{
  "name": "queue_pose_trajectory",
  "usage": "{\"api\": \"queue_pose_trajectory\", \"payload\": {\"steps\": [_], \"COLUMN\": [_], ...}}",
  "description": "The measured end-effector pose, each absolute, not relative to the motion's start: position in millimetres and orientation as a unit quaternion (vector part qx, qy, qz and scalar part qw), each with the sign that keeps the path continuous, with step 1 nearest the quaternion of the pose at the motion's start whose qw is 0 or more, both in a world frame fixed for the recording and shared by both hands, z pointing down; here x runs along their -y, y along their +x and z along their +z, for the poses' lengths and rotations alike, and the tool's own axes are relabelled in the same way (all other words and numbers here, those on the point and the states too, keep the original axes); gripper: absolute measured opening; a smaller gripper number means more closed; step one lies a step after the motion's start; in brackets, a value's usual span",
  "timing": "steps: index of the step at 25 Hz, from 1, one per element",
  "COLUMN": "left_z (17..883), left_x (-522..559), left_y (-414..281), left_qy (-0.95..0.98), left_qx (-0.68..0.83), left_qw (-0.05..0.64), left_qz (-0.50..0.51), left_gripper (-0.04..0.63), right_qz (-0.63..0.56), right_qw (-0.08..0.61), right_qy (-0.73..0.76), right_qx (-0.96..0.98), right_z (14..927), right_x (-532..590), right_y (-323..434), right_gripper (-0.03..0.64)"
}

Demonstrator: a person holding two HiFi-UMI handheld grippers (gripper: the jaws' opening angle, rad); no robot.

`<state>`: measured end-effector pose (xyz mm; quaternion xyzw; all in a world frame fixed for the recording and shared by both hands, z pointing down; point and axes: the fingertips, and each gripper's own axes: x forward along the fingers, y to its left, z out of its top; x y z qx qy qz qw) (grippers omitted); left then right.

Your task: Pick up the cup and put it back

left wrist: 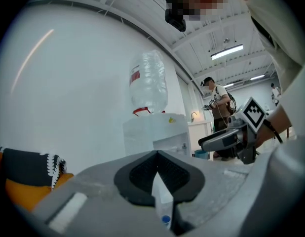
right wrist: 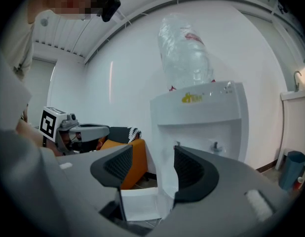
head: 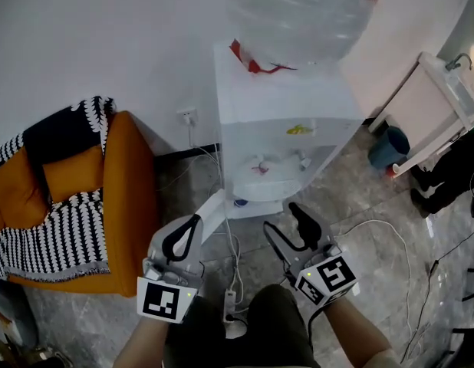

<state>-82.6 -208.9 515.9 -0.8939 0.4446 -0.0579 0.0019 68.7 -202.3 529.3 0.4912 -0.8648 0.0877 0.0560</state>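
Observation:
A white water dispenser (head: 287, 106) with a clear bottle (head: 298, 10) on top stands against the wall ahead. Its tap alcove (head: 268, 165) holds a red and a white tap. No cup shows plainly in any view. Something small and blue (head: 241, 202) lies at the dispenser's foot. My left gripper (head: 197, 221) hangs low in front of the dispenser, shut with nothing in it; its pads (left wrist: 142, 169) meet at the tips. My right gripper (head: 281, 217) is level with it and open. Through its gap I see the dispenser front (right wrist: 202, 112) and a white panel (right wrist: 137, 204) low down.
An orange sofa (head: 126, 198) with a black-and-white throw (head: 64, 232) stands at the left. A power strip (head: 231, 307) and cables lie on the tiled floor near my feet. A blue bin (head: 389, 147) and a white stand (head: 448, 90) are at the right. A person (left wrist: 219, 107) stands beyond.

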Motion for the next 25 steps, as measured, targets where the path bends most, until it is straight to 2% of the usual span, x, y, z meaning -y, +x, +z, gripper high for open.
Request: {"api": "queue_pose_trajectory", "payload": {"steps": [13,25], "left_z": [697,791], "left_x": [228,251], "left_y": [-49,-25], "left_qy": [-0.907,-0.915], "left_qx": [-0.416,-0.402], "left_qw": [0.012,0.007], "left_qz": [-0.062,-0.047], "left_gripper": [0.003,0.003], "right_qz": [0.088,0.088], "right_qw": [0.049,0.06], "right_qy": [0.477,0.434], "right_qx": [0.873,0.895], "right_z": [718,847], "right_x": [237,276], "right_y": [87,91], "right_gripper": [0.27,0.291]}}
